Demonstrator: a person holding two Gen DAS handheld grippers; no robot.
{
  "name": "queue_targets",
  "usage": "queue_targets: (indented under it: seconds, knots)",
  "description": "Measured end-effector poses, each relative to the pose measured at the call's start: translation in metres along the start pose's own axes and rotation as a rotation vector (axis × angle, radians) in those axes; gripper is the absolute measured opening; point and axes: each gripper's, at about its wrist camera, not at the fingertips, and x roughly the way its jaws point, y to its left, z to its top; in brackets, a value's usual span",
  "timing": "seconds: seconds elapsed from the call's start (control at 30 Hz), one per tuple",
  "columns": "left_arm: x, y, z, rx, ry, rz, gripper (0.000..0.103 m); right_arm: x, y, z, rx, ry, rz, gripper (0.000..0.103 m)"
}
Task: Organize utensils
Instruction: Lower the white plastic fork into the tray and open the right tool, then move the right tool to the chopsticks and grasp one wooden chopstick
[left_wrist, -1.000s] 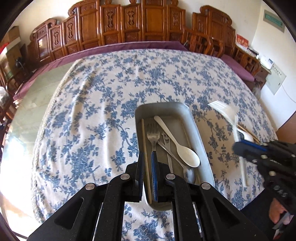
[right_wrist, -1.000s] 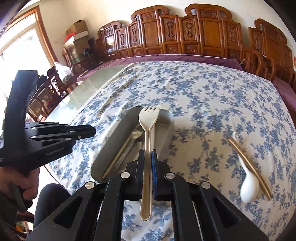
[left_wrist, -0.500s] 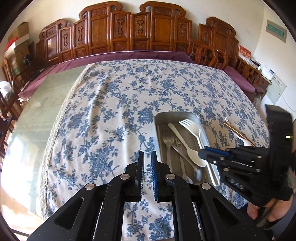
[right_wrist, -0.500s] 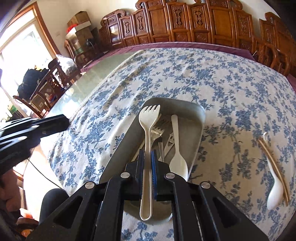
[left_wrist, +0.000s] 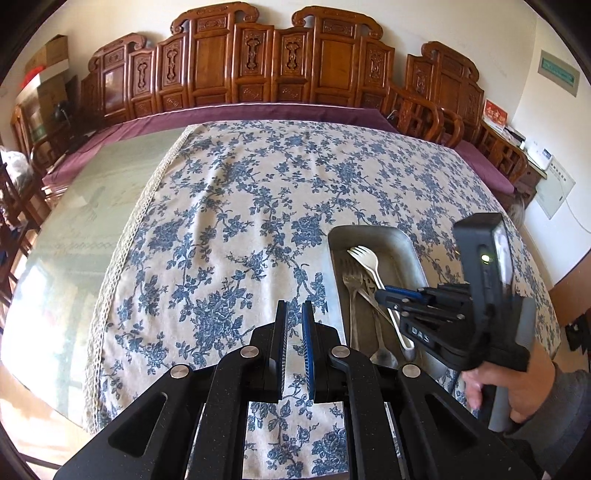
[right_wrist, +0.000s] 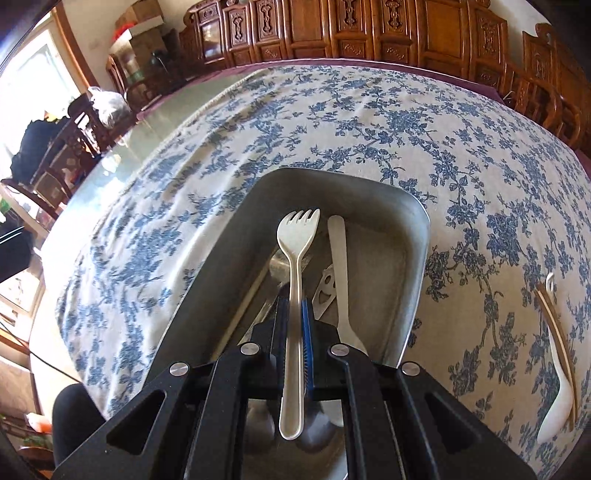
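Observation:
A metal tray lies on the blue-flowered tablecloth. My right gripper is shut on the handle of a white plastic fork, tines pointing away, low over the tray. In the tray lie a white plastic spoon and metal cutlery. In the left wrist view the right gripper hangs over the tray with the fork above a metal fork. My left gripper is shut on nothing, over the cloth left of the tray.
A white ceramic spoon and a pair of wooden chopsticks lie on the cloth right of the tray. Bare glass tabletop lies beyond the cloth's lace edge. Carved wooden chairs line the far side. A person's hand holds the right gripper.
The right gripper has come down and forward with the white fork, from above the tray's near end to low over its inside. The left gripper has drawn away leftward from the tray.

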Motion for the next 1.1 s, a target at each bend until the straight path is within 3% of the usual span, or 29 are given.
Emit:
queue_targets:
  seconds: [0.53, 0.8, 1.1]
  knots:
    - [-0.002, -0.005, -0.001, 0.007, 0.002, 0.004, 0.007, -0.003, 0.0, 0.0, -0.03, -0.009, -0.012, 0.01]
    - [-0.006, -0.018, 0.003, 0.018, -0.002, -0.002, 0.007, -0.055, 0.005, -0.013, -0.079, -0.11, -0.007, 0.01]
    - [-0.01, -0.05, 0.007, 0.045, -0.019, -0.031, 0.023, -0.114, -0.024, -0.042, -0.07, -0.181, -0.014, 0.01]
